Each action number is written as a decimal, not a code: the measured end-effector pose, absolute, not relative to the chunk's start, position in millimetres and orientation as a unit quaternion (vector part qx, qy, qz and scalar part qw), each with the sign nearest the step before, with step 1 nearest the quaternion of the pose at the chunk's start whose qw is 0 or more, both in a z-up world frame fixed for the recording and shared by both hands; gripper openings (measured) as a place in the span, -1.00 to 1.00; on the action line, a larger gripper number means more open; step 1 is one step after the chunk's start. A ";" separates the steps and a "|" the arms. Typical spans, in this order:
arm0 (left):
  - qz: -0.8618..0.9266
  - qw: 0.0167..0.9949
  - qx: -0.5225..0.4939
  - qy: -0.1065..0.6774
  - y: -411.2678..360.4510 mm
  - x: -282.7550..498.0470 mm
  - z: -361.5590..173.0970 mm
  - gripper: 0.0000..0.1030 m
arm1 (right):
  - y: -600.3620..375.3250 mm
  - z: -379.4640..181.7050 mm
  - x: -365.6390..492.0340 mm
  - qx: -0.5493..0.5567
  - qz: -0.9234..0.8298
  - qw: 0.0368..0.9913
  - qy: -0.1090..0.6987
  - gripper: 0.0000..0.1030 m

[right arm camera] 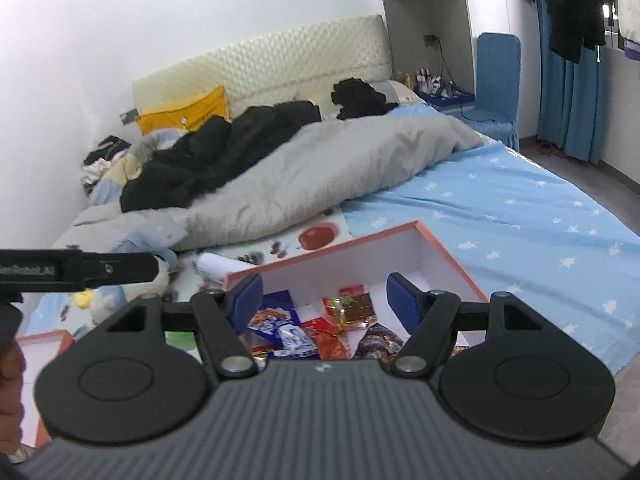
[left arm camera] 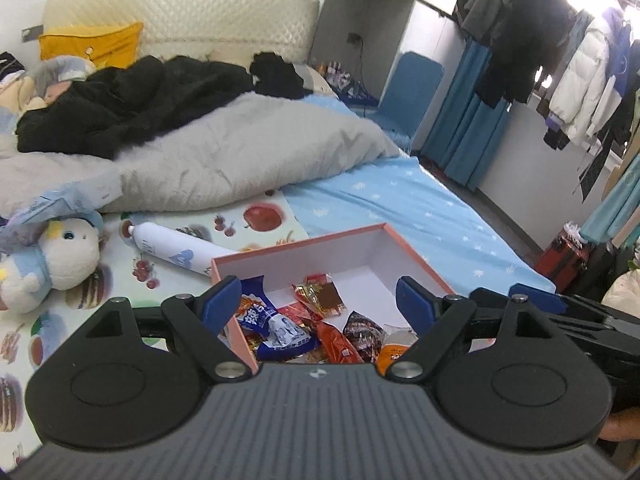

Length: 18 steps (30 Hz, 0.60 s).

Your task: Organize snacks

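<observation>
The snacks (left arm camera: 312, 328) lie heaped in the near end of a pink-edged box (left arm camera: 416, 258) resting on the bed (left arm camera: 420, 208); its far end is bare. Above them the left gripper (left arm camera: 320, 300) and the right gripper (right arm camera: 324, 300) hover, jaws wide with nothing between. Left of the box lie a white bottle (left arm camera: 172, 246) and a plush toy (left arm camera: 56, 256).

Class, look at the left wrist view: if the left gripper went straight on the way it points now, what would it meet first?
Most likely the loose snack packets in the pink-edged box. The left gripper, jaws open and empty, points down into the box. Depth is unclear, so it might instead reach the box's white floor just beyond them.
</observation>
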<state>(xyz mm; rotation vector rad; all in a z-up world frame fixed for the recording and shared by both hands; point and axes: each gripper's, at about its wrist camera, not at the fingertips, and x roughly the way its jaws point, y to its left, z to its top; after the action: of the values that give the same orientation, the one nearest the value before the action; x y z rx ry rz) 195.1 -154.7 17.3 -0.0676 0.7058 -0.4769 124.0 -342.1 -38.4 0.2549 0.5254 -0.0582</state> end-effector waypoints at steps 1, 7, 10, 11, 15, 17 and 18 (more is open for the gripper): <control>-0.230 0.911 -0.034 0.339 -152.4 190.6 19.6 0.70 | -340.5 -35.9 119.6 0.126 -0.029 0.958 0.256 0.37; -0.230 0.913 -0.046 0.333 -138.7 163.1 31.1 0.70 | -330.0 -22.5 87.8 0.133 -0.028 0.963 0.235 0.37; -0.239 0.915 -0.048 0.323 -134.0 146.3 39.6 0.70 | -327.5 -21.1 74.3 0.143 -0.027 0.961 0.236 0.37; -0.241 0.915 -0.047 0.320 -133.5 140.6 41.6 0.70 | -325.6 -21.2 69.3 0.137 -0.030 0.962 0.235 0.37; -0.242 0.917 -0.046 0.313 -130.5 118.2 42.8 0.70 | -318.3 -24.4 53.1 0.130 -0.037 0.962 0.237 0.37; -0.239 0.919 -0.040 0.312 -129.6 107.3 41.7 0.70 | -315.0 -27.9 47.1 0.126 -0.036 0.961 0.242 0.37; -0.239 0.919 -0.040 0.311 -128.9 102.5 41.1 0.70 | -313.6 -29.6 45.1 0.125 -0.035 0.961 0.245 0.37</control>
<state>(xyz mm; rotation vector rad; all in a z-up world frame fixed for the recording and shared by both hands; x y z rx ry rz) 102.5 -128.9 41.1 -0.0821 0.6399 -0.4913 45.1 -313.6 -29.6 0.2524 0.4971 -0.0714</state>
